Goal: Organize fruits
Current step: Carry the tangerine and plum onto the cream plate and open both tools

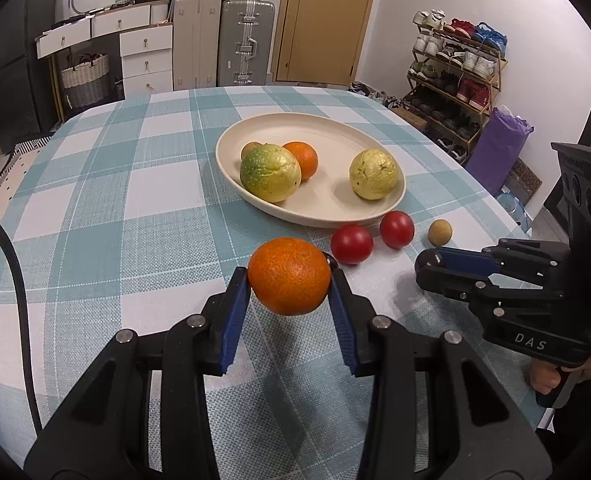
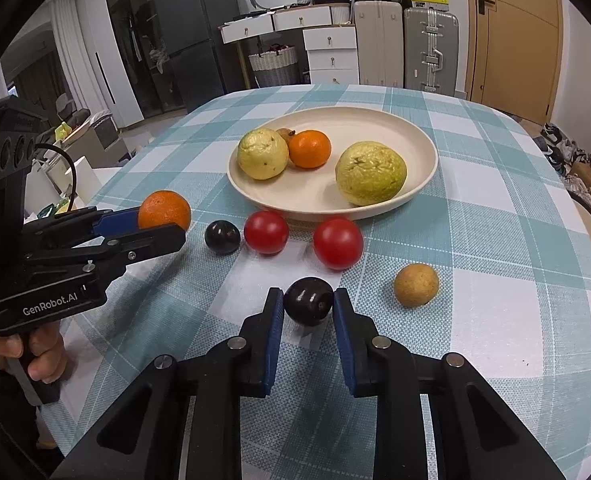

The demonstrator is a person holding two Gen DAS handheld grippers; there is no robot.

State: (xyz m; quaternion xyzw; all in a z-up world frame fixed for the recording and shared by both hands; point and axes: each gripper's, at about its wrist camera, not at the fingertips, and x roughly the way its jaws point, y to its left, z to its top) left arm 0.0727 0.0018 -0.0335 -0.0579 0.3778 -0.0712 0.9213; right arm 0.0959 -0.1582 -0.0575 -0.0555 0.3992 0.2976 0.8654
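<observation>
Grippers clamp fruit above the desk [image 1: 135, 200], left [image 1: 289, 280] on an orange [image 1: 289, 276], right [image 2: 308, 302] on a plum [image 2: 308, 301]; each should travel level, then release low over the plate [image 2: 395, 128].

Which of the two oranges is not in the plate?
The orange clamped in the left hand-held gripper, above the tablecloth. The other orange lies in the plate beside a yellow-green fruit.

tablecloth [image 2: 495, 240]: teal-white check | plate [image 2: 423, 148]: cream | tomatoes [image 2: 337, 243]: red
</observation>
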